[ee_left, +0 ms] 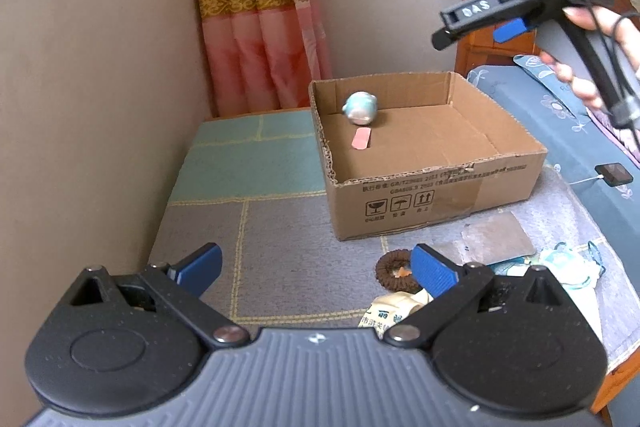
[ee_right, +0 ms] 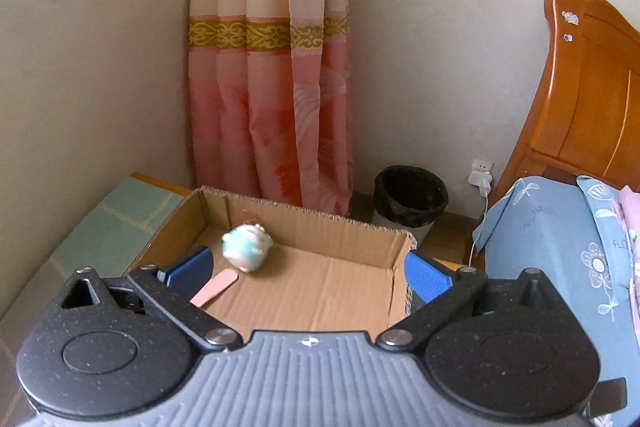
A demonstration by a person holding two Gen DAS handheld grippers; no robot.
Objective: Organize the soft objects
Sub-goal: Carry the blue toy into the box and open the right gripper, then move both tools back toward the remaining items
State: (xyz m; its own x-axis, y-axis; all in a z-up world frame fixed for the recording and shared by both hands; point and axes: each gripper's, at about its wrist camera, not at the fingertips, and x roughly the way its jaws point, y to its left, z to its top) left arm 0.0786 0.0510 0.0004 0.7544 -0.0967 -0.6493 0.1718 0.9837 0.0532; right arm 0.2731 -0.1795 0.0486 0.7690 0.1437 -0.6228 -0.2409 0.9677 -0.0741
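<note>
Nearest thing in the left wrist view is the left claw (ee_left: 316, 269), spread wide with nothing in it, hanging low over the surface (ee_left: 280, 227) with its patchwork cloth. Just past its right finger sit the leftovers: a brown hair tie (ee_left: 394, 269), a crumpled packet (ee_left: 390, 311) and what looks like a face mask (ee_left: 568, 263) near the edge — can't tell exactly what the rest of that pile is. Further back is the box (ee_left: 436, 187), and inside near its far left corner are a little teal plush (ee_left: 360, 108) and a pink strip (ee_left: 362, 138) lying flat just in front of it. Up top right a hand (ee_left: 600, 39) holds the right claw (ee_left: 476, 27) above the box. From the right wrist view that right claw (ee_right: 308, 273) is fully released, nothing between the fingers, with the plush (ee_right: 247, 247) blurry below it — my guess is it's mid-tumble inside the box (ee_right: 320, 223), so it could roll a bit before settling, but the walls should keep it in. Bigger risk is the next pick: the hair tie half overlaps the packet, so a sloppy pinch might drag both, or nudge the mask stuff off the edge. The strip is thin too, so anything that flat will be hard to pinch.
</note>
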